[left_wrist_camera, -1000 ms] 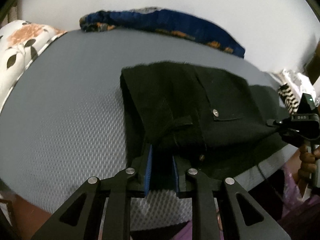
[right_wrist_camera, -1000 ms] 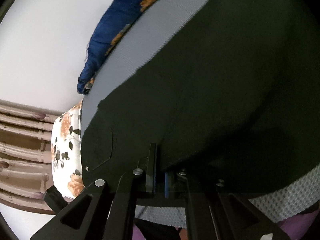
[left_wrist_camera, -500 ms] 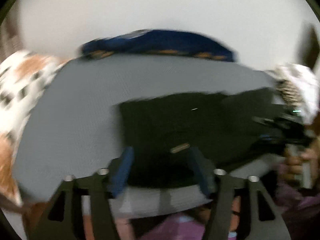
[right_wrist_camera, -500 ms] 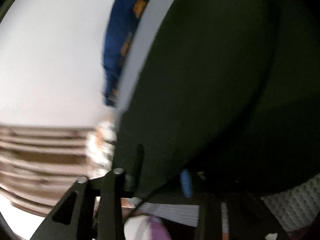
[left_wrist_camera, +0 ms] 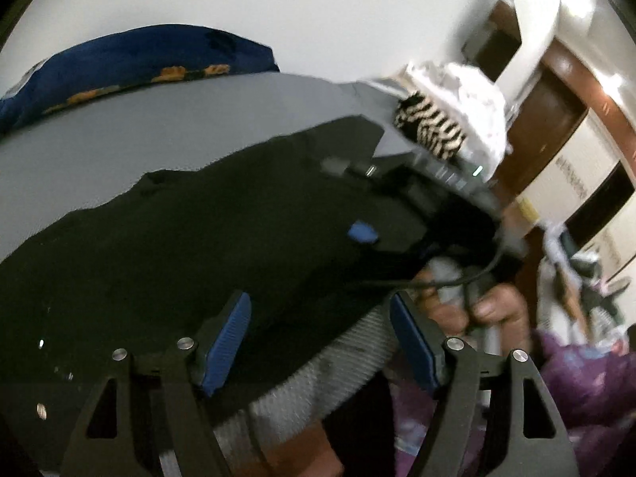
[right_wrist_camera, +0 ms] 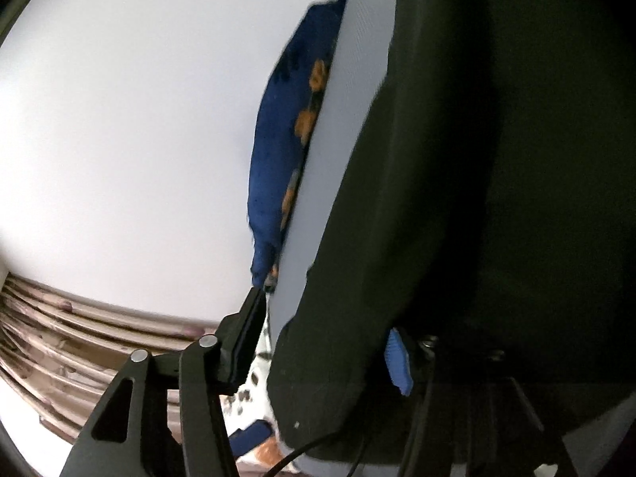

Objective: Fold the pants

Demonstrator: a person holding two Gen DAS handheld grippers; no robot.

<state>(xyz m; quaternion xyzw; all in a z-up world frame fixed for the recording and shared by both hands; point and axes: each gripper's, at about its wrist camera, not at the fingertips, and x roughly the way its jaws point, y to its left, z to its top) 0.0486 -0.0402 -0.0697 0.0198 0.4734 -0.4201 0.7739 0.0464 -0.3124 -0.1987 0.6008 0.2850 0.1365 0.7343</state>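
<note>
Grey textured bed (left_wrist_camera: 206, 119) under everything, mesh weave visible at the near edge, white wall (left_wrist_camera: 318, 8) behind. At the far left of the left wrist view, a blue pillow with orange flowers (left_wrist_camera: 131, 63) wedged between bed and wall. Black pants (left_wrist_camera: 198, 230) spread flat across the middle of the bed, near hem running close to the bed's front edge. Left gripper (left_wrist_camera: 318, 334) wide apart, blue pads clear of the cloth — holding nothing, hovering over the pants' near edge and the bare mesh beside it. Further right, right gripper (left_wrist_camera: 361, 234) low over the pants, one blue pad showing, a hand (left_wrist_camera: 477, 310) wrapped round its handle with a cable trailing. Beyond it, a striped black-and-white cloth (left_wrist_camera: 433, 127) and crumpled white fabric (left_wrist_camera: 469, 91) at the bed's far corner. At the right edge, brown doorframe (left_wrist_camera: 556, 95) and purple patterned fabric (left_wrist_camera: 588, 377). No containers visible.

From the right wrist view: brown ribbed curtain folds (right_wrist_camera: 59, 338) low on the left, white wall above, the blue pillow (right_wrist_camera: 286, 127) next, then a strip of grey bed (right_wrist_camera: 346, 119), then the pants (right_wrist_camera: 477, 198) filling the right side. Right gripper (right_wrist_camera: 322, 342) spread wide — a corner of the pants sits between the fingers, not pinched. Floral white fabric (right_wrist_camera: 254, 389) just below.
</note>
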